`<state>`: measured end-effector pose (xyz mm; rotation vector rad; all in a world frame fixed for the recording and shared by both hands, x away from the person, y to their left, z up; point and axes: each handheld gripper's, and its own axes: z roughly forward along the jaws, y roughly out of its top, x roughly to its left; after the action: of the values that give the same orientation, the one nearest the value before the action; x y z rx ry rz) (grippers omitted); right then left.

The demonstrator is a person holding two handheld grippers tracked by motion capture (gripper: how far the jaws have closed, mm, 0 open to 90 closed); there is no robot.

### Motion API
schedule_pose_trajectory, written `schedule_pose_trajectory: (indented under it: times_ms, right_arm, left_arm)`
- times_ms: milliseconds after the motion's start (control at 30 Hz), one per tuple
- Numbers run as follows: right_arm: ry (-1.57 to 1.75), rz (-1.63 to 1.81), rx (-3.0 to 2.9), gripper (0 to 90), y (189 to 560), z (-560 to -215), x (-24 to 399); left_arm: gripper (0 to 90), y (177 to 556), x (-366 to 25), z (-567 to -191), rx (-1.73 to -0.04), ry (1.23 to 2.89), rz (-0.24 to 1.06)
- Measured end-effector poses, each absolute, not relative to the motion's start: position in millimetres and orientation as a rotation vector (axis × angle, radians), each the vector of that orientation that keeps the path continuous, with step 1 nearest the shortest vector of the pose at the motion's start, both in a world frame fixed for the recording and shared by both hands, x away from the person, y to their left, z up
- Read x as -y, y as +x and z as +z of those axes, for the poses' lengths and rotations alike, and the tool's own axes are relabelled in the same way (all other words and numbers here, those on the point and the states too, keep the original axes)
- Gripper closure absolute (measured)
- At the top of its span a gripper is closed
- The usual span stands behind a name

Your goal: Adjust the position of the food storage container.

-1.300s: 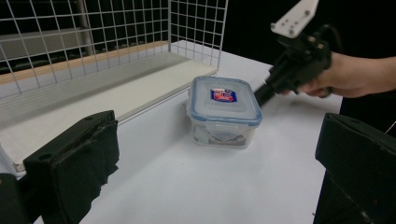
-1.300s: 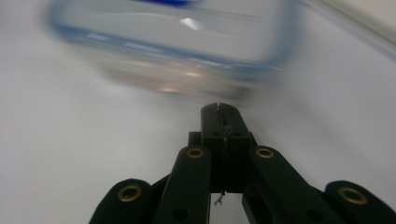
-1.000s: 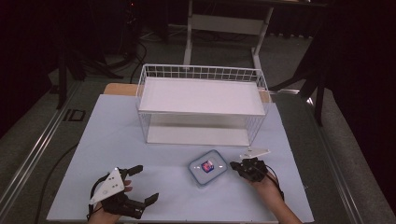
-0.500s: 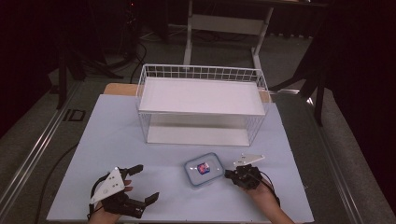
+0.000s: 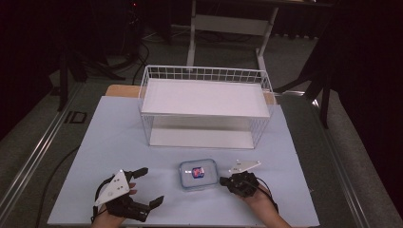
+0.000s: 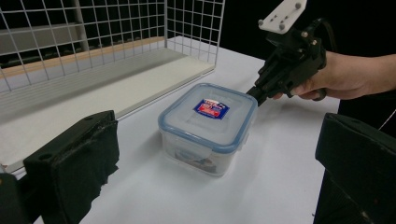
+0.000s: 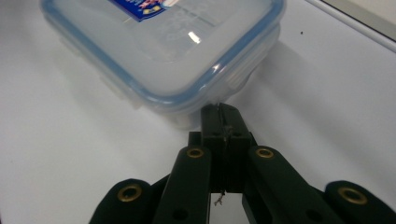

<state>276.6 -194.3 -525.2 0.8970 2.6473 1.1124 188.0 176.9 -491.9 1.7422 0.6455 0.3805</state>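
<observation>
Clear blue-rimmed plastic lidded container (image 5: 198, 174) near-centre on table, white wire basket (image 5: 204, 105) beyond.
My right gripper (image 7: 219, 112), jaws pinched together, noses its corner, probably to nudge; left gripper (image 5: 145, 187) waits wide.

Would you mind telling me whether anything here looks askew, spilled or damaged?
Nothing stands out. The lidded container sits flat and closed before the wire rack; the right tongs are shut at its corner, and the left tongs are open.
</observation>
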Motion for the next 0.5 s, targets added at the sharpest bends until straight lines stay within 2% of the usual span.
schedule_pose_trajectory:
  times_ms: [500]
  right_arm:
    - [0.860, 1.131, -2.675, 90.0, 272.1, -531.4, 172.4]
  left_arm:
    - [0.7, 188.9, -176.9, -491.9, -0.646, 1.746, 0.373]
